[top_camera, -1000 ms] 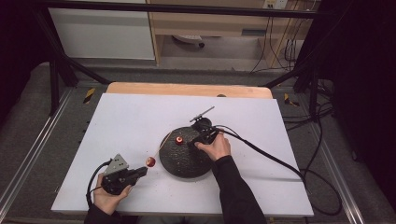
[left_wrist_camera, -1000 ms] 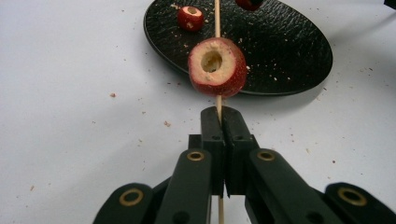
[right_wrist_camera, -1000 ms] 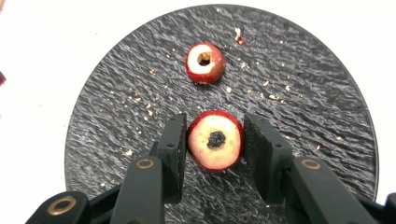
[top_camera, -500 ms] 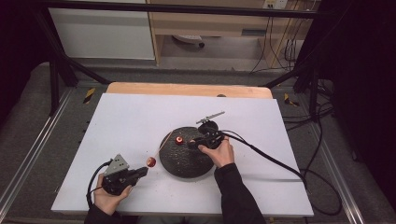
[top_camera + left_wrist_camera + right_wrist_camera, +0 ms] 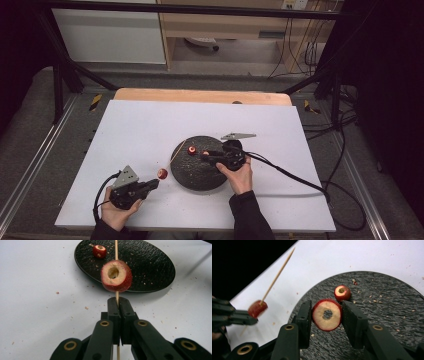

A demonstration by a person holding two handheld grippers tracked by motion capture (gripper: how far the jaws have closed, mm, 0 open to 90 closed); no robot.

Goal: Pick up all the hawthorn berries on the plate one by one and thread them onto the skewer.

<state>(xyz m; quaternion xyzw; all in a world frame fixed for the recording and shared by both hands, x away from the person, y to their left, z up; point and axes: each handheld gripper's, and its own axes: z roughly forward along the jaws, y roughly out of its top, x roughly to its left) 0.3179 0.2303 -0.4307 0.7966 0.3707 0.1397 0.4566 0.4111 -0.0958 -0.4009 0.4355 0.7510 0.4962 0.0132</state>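
Left gripper [image 5: 117, 302] pinched tight on wooden skewer [image 5: 116, 250], cored red fruit [image 5: 116, 276] threaded just past jaws, above white table [image 5: 37, 290]. Right gripper [image 5: 325, 315] clamps fruit slice [image 5: 327, 314] over black plate [image 5: 387, 315]; smaller piece [image 5: 342, 293] lies beyond.

A round black textured plate [image 5: 200, 172] sits mid-table on the white tabletop [image 5: 150, 125], a small cored red fruit [image 5: 191, 149] on its far-left part.
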